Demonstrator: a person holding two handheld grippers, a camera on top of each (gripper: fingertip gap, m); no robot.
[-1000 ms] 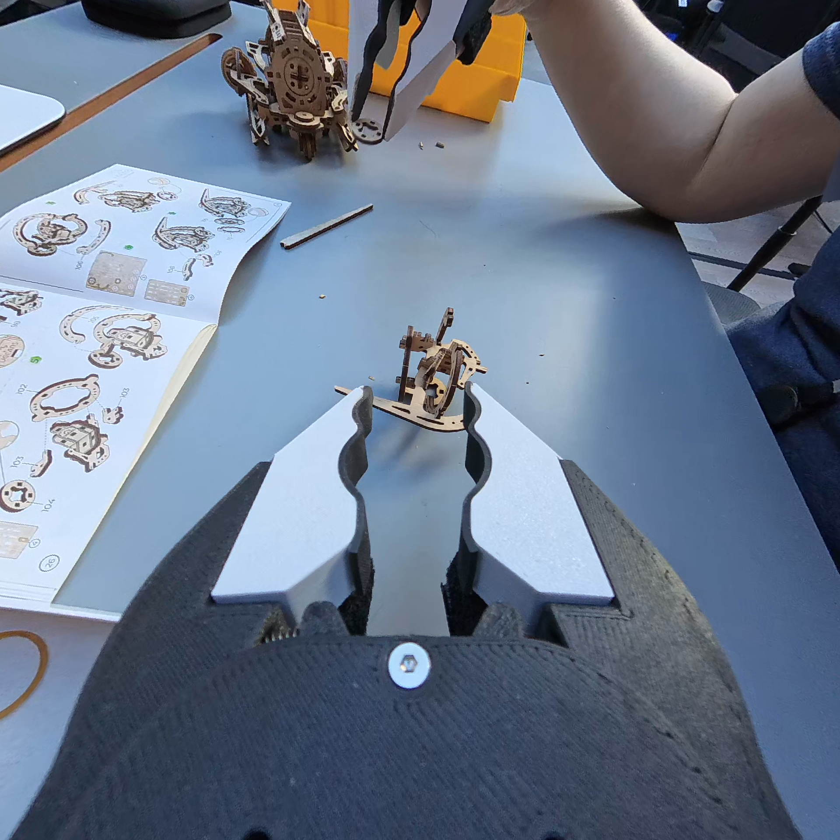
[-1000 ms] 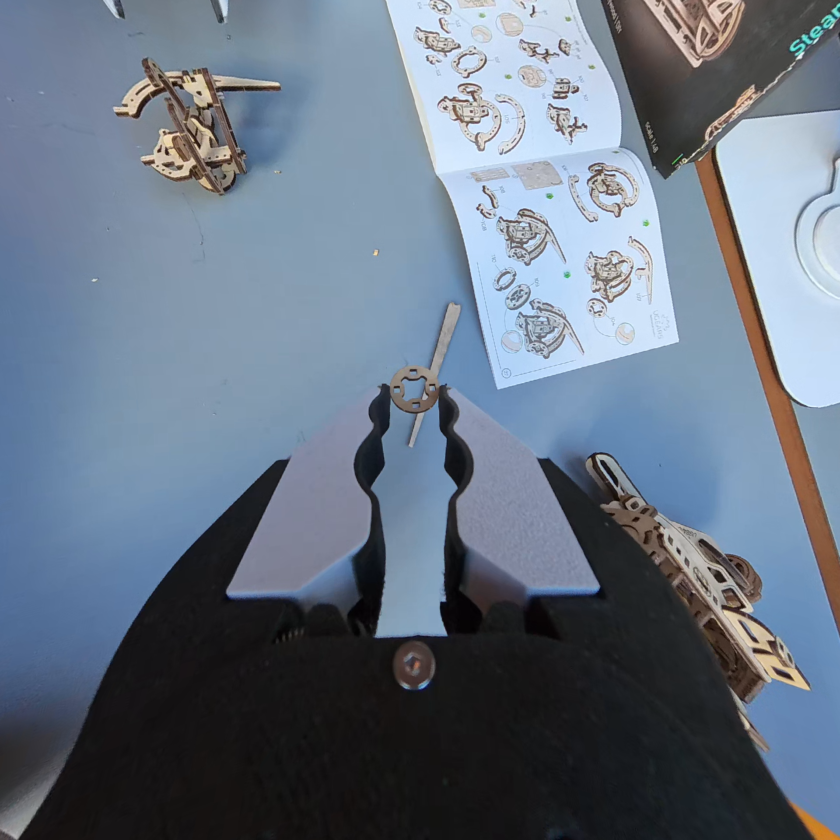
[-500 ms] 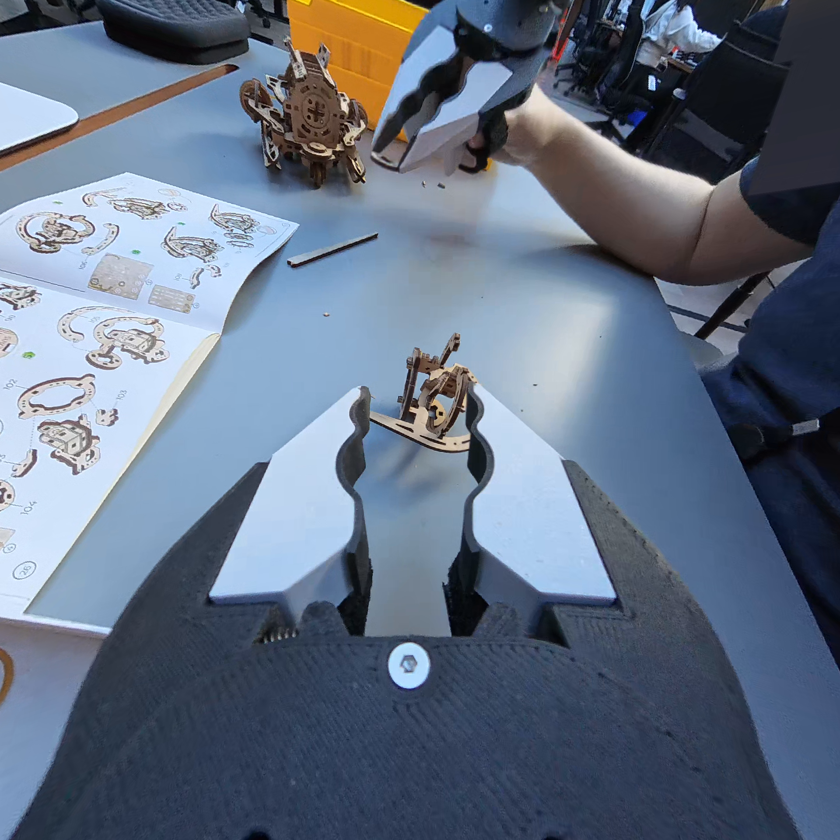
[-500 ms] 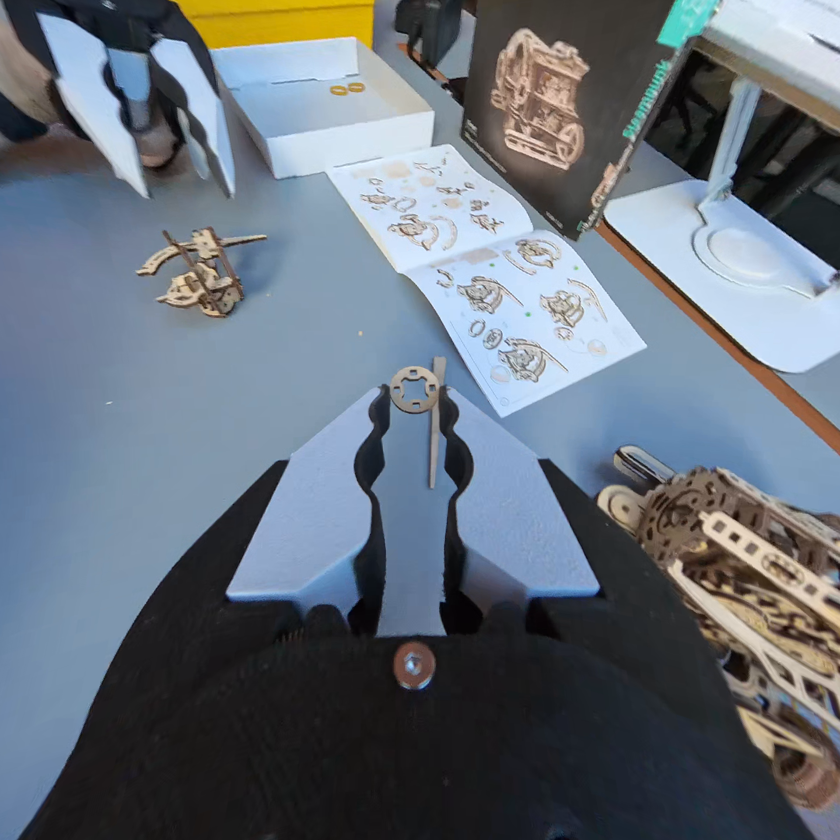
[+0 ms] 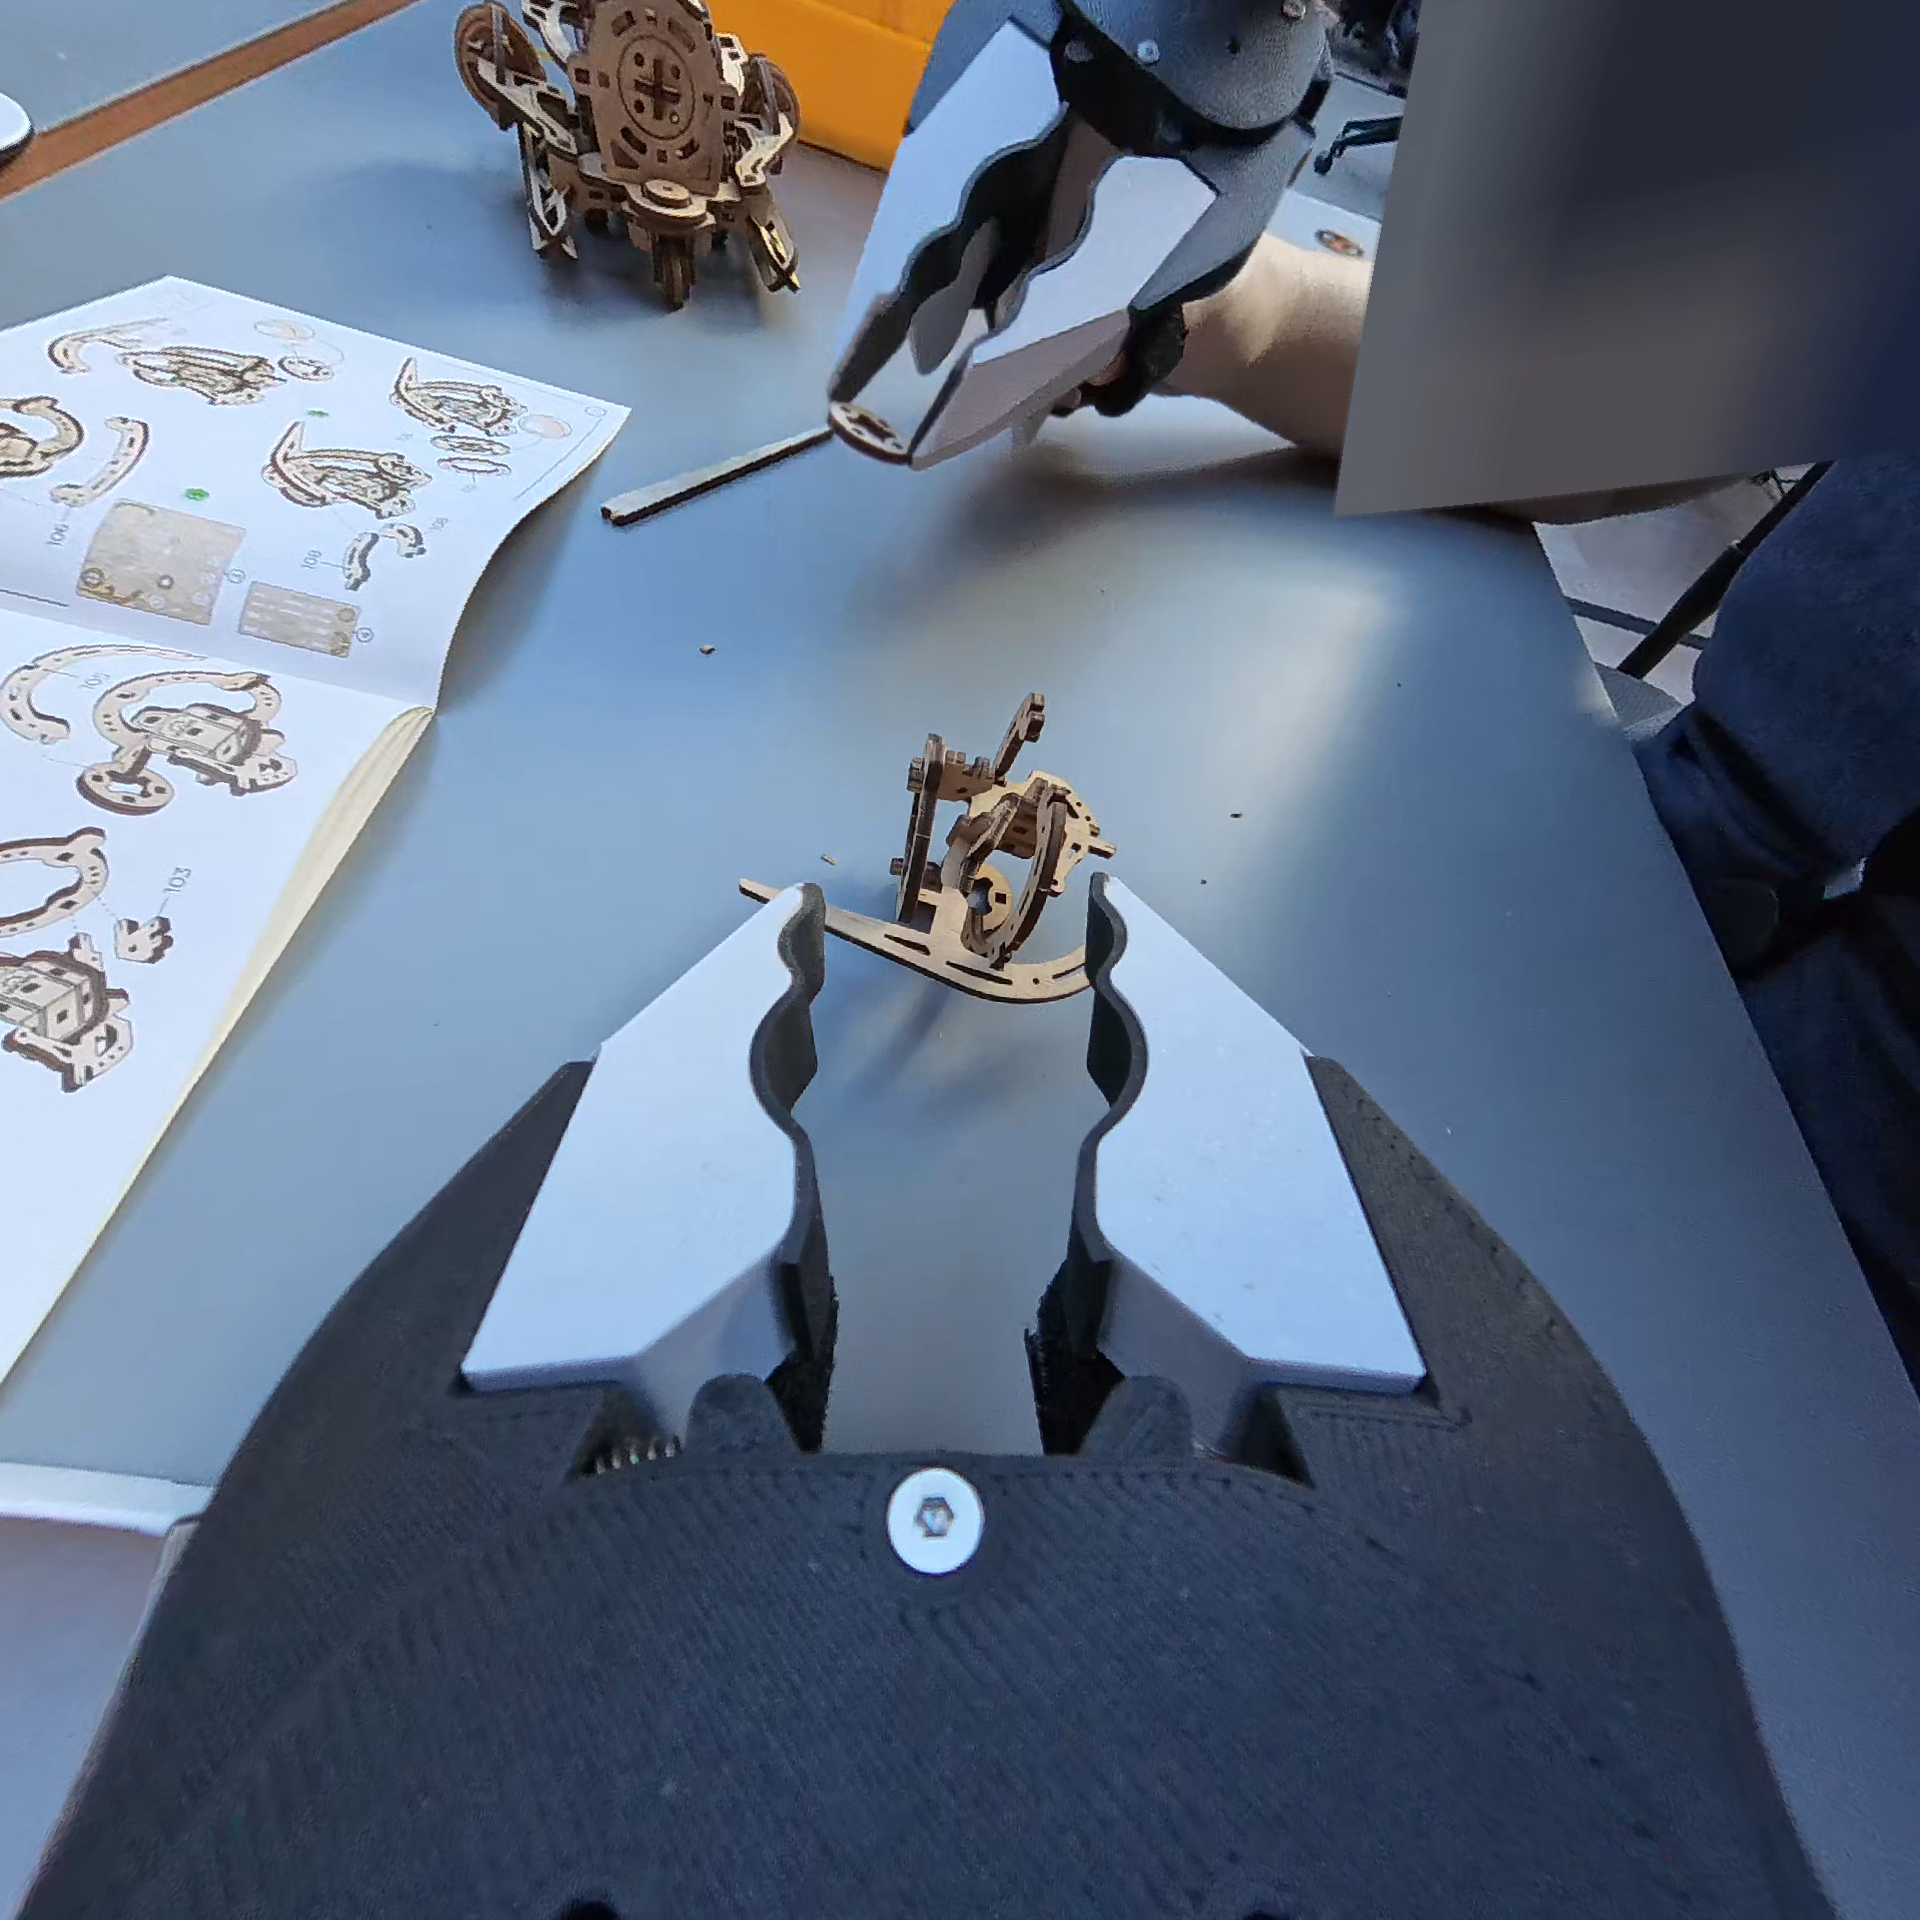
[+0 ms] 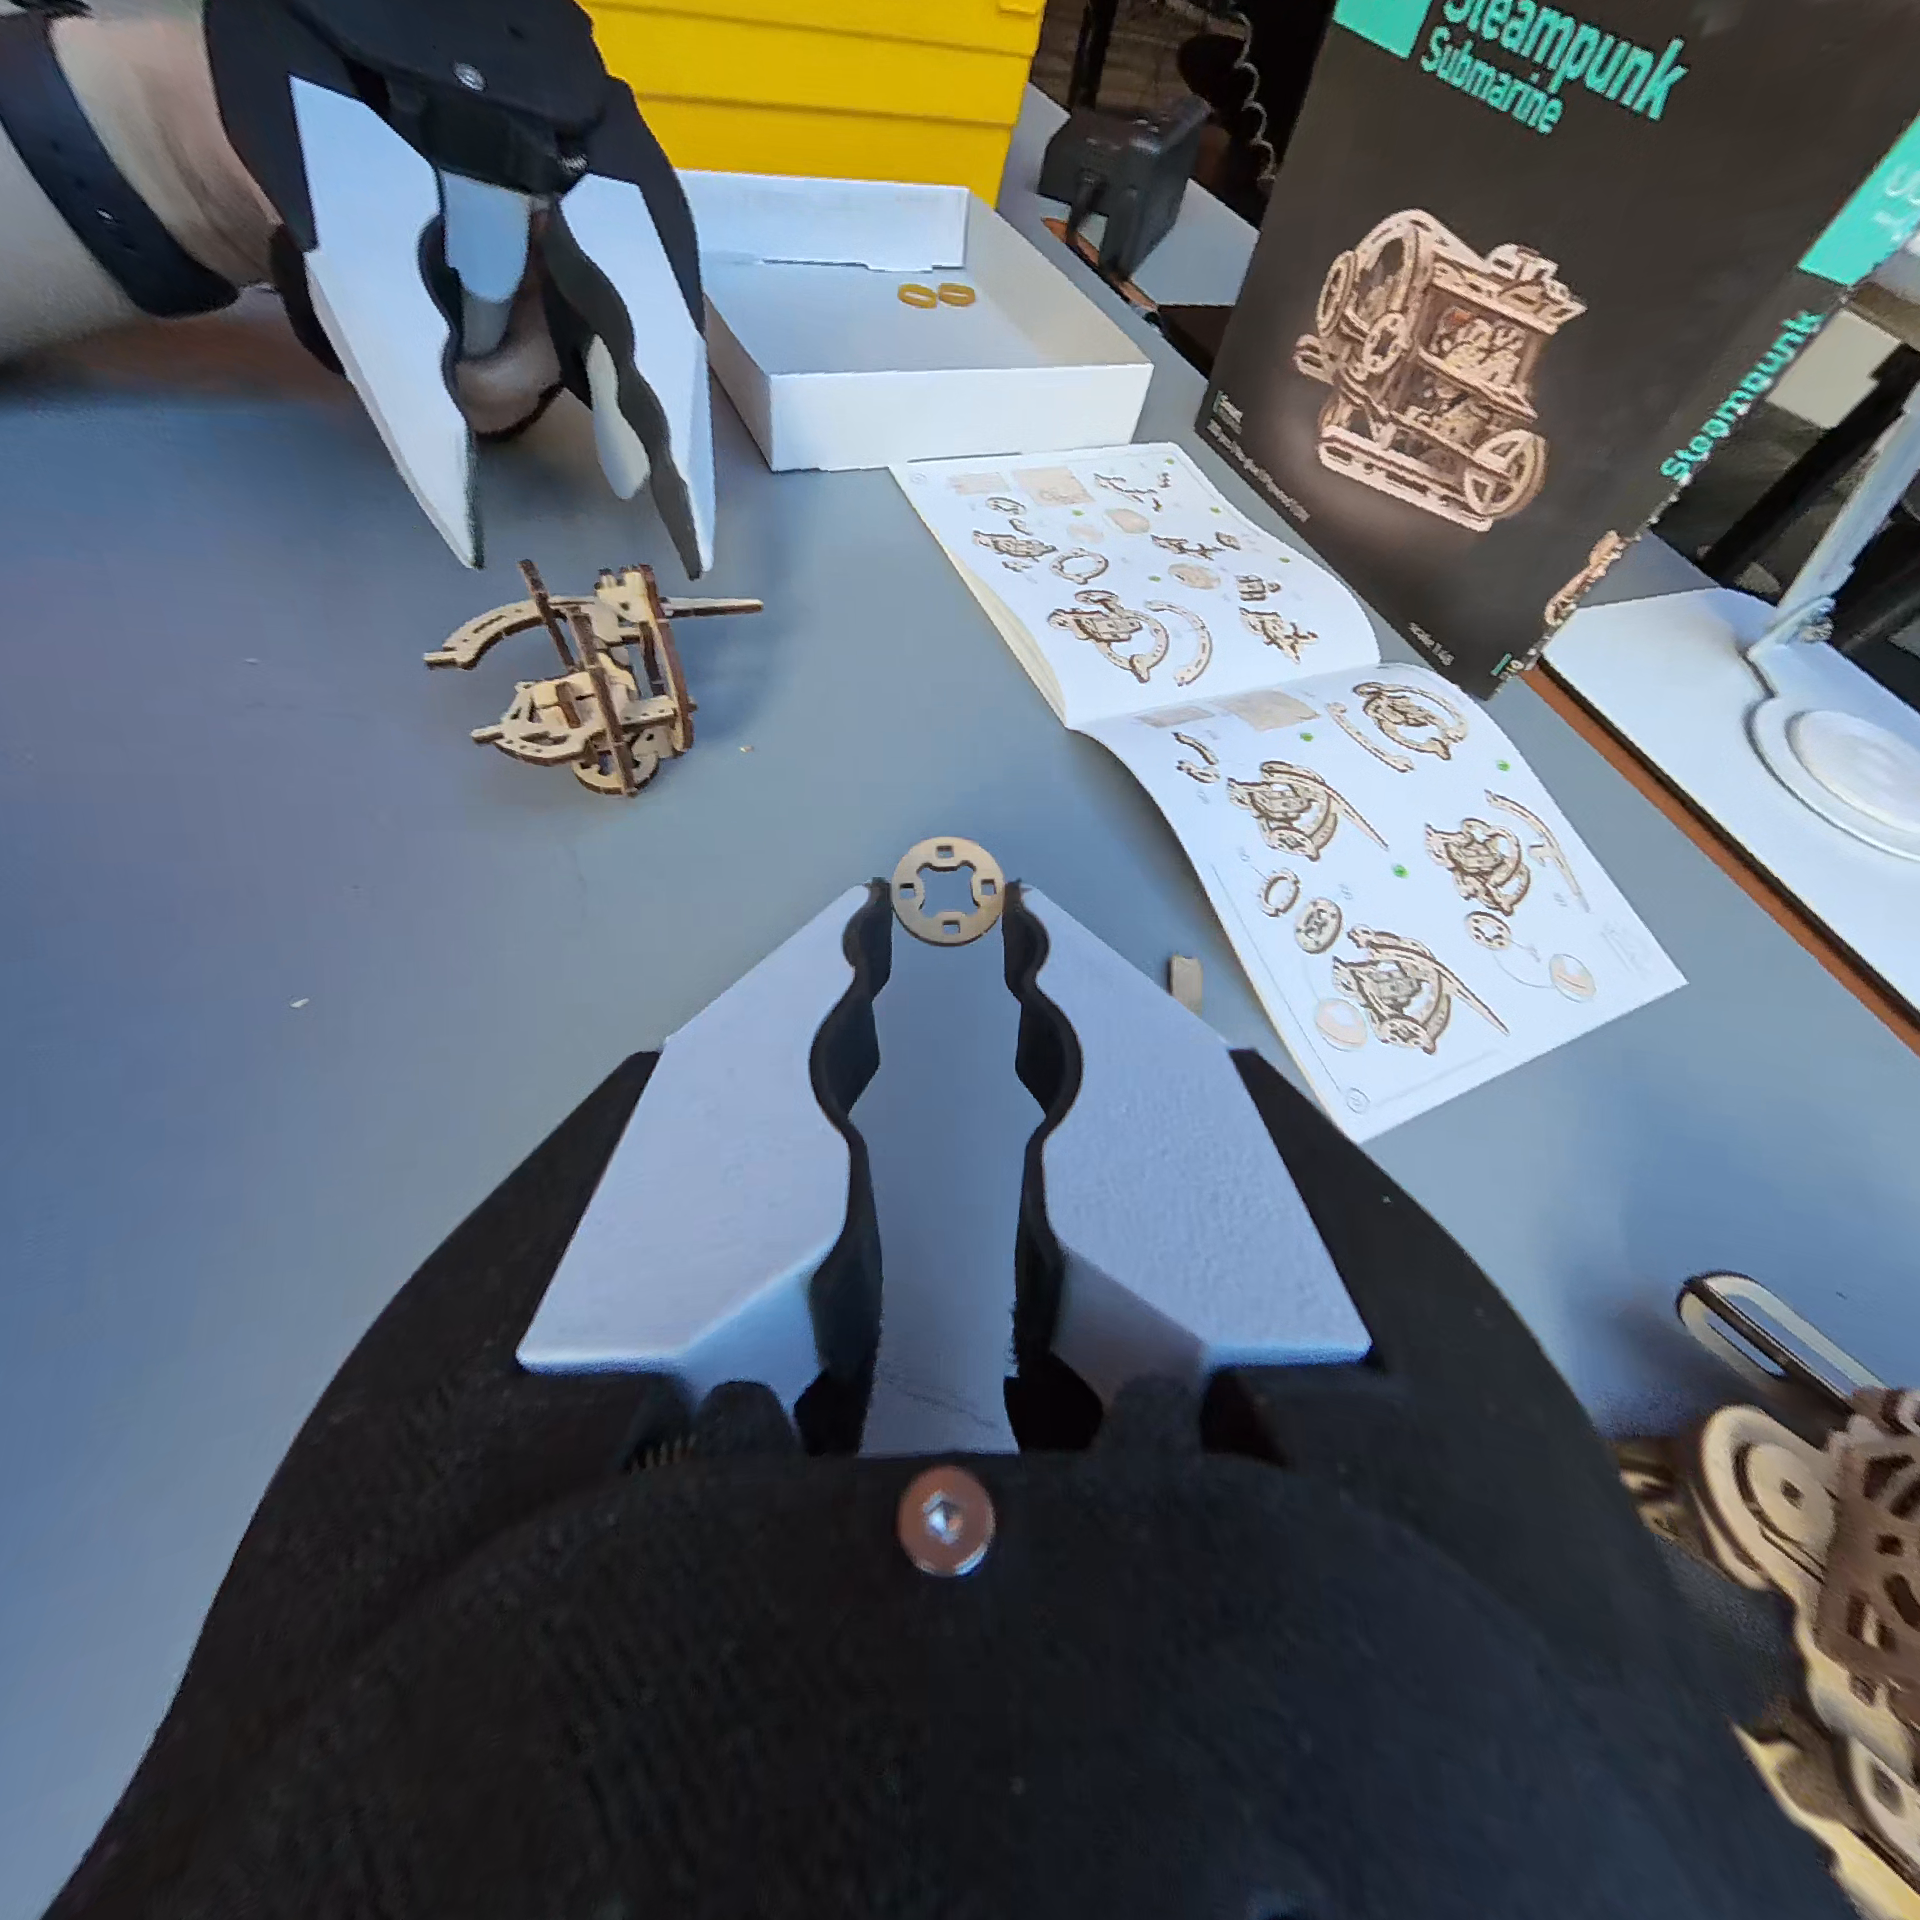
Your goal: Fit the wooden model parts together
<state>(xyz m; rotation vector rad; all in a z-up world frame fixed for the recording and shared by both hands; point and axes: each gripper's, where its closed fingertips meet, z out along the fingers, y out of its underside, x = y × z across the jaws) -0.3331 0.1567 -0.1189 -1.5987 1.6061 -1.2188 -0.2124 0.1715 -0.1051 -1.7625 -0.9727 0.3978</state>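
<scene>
In your left wrist view, your left gripper (image 5: 945,914) stands wide with nothing between its fingers, poised just short of the small wooden assembly (image 5: 971,862) on the grey table (image 5: 1299,727), much as it was a second ago. Your right gripper (image 5: 894,431) has swung in from beside the big wooden model (image 5: 634,145) and now hangs over the table near the thin wooden stick (image 5: 717,480). In your right wrist view, your right gripper (image 6: 948,899) is narrowed onto a flat wooden ring (image 6: 948,891) with a cross-shaped cut-out, pinched edgewise at the fingertips, as before. The camera has tipped up since a second ago. Only this view shows the dark kit box (image 6: 1538,312) and white tray (image 6: 935,353) past the open instruction booklet (image 6: 1299,748).
</scene>
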